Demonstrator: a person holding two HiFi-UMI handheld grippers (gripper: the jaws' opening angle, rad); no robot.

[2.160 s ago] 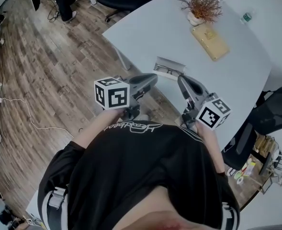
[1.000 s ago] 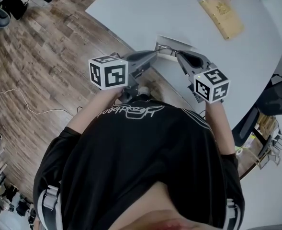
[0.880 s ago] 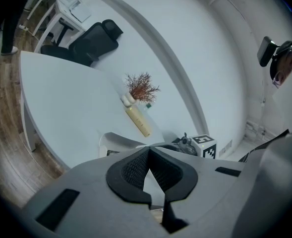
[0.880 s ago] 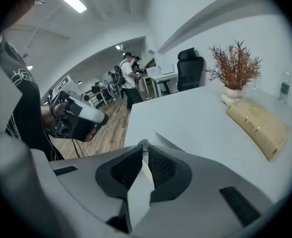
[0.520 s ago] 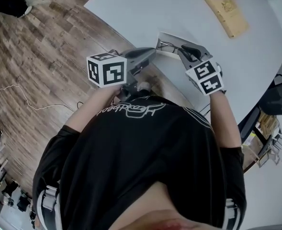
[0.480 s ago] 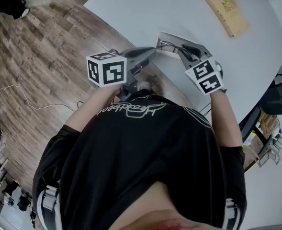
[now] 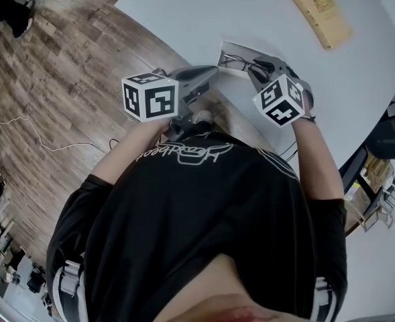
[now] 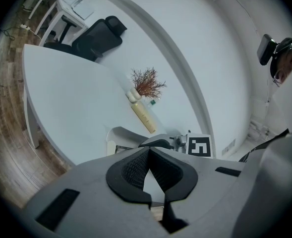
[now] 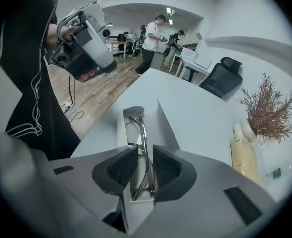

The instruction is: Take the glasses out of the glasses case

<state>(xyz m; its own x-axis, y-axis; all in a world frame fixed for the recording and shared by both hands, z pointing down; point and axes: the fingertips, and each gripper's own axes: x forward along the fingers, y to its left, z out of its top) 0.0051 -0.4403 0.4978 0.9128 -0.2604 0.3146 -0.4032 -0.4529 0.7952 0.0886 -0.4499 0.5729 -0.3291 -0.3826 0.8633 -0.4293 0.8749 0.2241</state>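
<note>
Metal-rimmed and thin, the glasses (image 9: 142,128) lie folded inside the open glasses case (image 9: 164,118), a white trough with its flap raised along one side, sitting at the near edge of the pale desk (image 9: 200,113). The right tool (image 9: 145,157) reaches in over the near end of the case; its jaws are drawn to a narrow gap with the folded frame between them, and the ribbed pads appear to touch the wire on either side, though the glasses are not yet lifted out. The left tool (image 8: 148,152) hangs off the left of the case, out past the desk edge, its jaws brought together at the tips with nothing between them. By my reading the step in hand is the first pinch before the lift. The glasses should be very light, and stiff only up to a point: thin wire bends, the hinges are weak sideways, and the lenses are smooth and easy to mark. The stacked temple arms and rim make the best hold, taken gently and clear of the lenses, then a straight upward draw. The case looks light too and may ride up with them, so the free tool could steady its wall
</note>
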